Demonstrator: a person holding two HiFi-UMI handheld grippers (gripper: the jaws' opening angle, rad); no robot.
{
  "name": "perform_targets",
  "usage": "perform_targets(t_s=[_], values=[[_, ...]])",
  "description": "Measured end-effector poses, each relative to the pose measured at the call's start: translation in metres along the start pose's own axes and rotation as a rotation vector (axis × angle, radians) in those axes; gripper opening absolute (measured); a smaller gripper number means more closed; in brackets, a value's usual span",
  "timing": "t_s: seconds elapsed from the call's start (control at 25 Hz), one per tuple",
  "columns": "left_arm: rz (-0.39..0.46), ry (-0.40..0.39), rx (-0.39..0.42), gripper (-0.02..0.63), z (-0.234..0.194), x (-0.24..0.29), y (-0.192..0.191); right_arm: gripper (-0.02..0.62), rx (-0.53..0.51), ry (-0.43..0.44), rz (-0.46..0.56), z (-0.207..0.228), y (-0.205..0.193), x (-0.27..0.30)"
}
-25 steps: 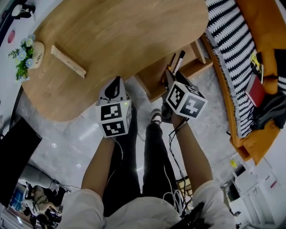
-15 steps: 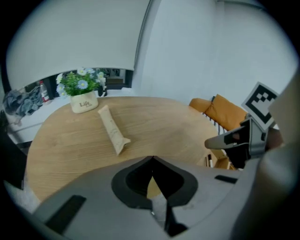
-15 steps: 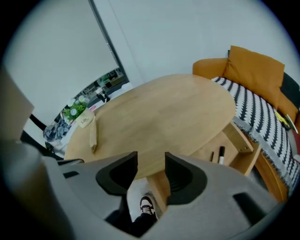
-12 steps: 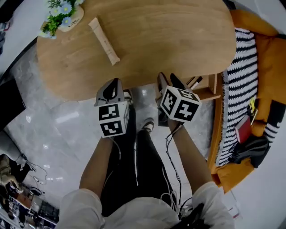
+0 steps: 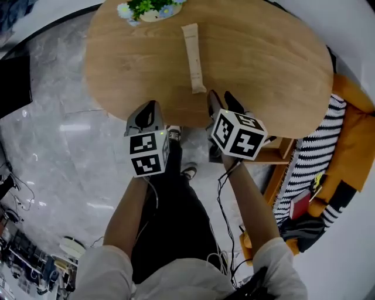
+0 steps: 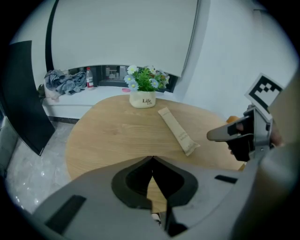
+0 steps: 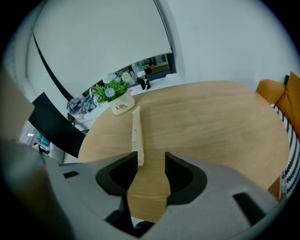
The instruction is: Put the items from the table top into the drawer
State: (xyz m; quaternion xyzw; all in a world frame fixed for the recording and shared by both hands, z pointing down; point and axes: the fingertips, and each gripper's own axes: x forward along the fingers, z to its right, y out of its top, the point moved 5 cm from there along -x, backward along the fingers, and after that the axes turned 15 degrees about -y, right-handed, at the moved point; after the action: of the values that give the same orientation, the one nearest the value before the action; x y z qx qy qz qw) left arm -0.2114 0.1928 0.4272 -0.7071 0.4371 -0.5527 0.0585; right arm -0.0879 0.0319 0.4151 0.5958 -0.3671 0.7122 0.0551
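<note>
A long beige packet [image 5: 193,56] lies on the oval wooden table [image 5: 263,64], its near end by the front edge. It also shows in the left gripper view as the packet [image 6: 177,131] and in the right gripper view as the packet [image 7: 136,135]. My right gripper [image 5: 220,101] is open and empty, its jaws over the table edge just right of the packet's near end. My left gripper [image 5: 149,109] hangs at the table edge further left, jaws shut with nothing in them. A wooden drawer [image 5: 276,154] stands out under the table at the right.
A white flower pot [image 5: 149,9] stands at the table's far edge, behind the packet. A sofa with a striped blanket [image 5: 313,157] is at the right, with a red book [image 5: 299,205] on it. A black panel [image 5: 14,76] stands at the left. The person's legs are below the grippers.
The view has swung round: the table and packet now lie straight ahead, the drawer has slid to the right. Both grippers have come up to the table's front edge near the packet.
</note>
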Motion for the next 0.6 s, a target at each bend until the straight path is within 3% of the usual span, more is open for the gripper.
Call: perform_targets(t_s=[0.6], values=[[0.045,0.03,-0.041,0.009,-0.055,0.038,0.051,0.176,-0.165,0.051,-0.026,-0.065,0.051,0.063]])
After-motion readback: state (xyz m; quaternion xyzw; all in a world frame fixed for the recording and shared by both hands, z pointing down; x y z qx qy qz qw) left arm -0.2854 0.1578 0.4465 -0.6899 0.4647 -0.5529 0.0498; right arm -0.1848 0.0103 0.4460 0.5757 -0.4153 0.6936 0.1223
